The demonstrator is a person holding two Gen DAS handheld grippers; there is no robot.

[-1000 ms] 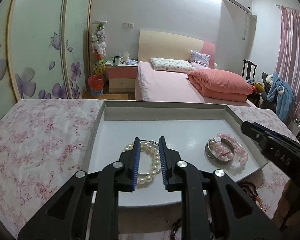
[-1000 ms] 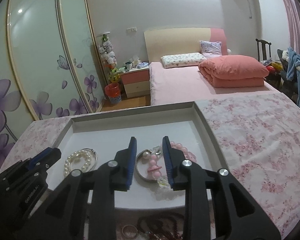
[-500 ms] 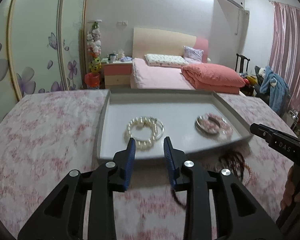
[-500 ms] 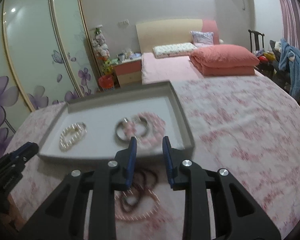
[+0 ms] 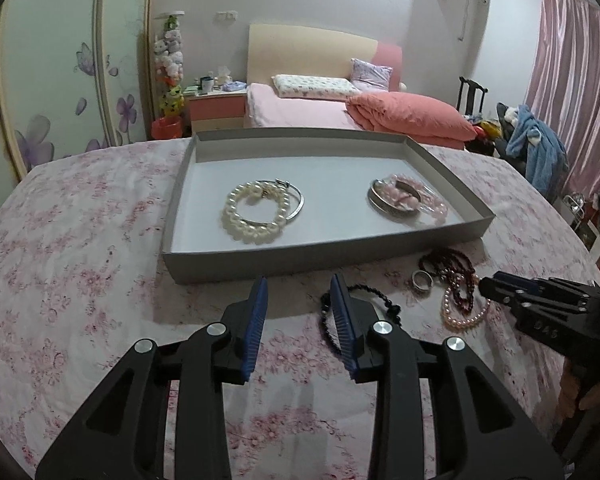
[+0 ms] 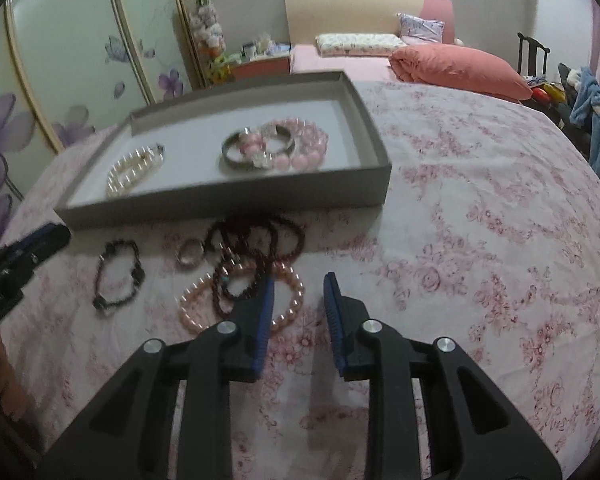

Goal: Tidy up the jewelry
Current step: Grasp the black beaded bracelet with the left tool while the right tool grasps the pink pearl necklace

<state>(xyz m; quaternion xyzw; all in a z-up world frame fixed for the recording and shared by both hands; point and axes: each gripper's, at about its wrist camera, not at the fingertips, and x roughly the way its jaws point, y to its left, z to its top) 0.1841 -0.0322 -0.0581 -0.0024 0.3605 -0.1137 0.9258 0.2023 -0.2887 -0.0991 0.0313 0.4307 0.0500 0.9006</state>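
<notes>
Floral cloth [image 6: 480,208] holds loose bracelets [image 6: 240,272] before the tray [image 6: 228,200], at eleven o'clock off the right gripper [image 6: 298,300], nearer than the left gripper [image 5: 298,300]; both jaws spread, empty

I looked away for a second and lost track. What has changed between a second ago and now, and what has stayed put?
Both grippers drew back from over the tray toward its near side. The left gripper and right gripper now hover open and empty above the loose bracelets on the floral cloth. Nothing was grasped or released. The white pearl bracelet and pink bead bracelet lie unchanged in the tray.
</notes>
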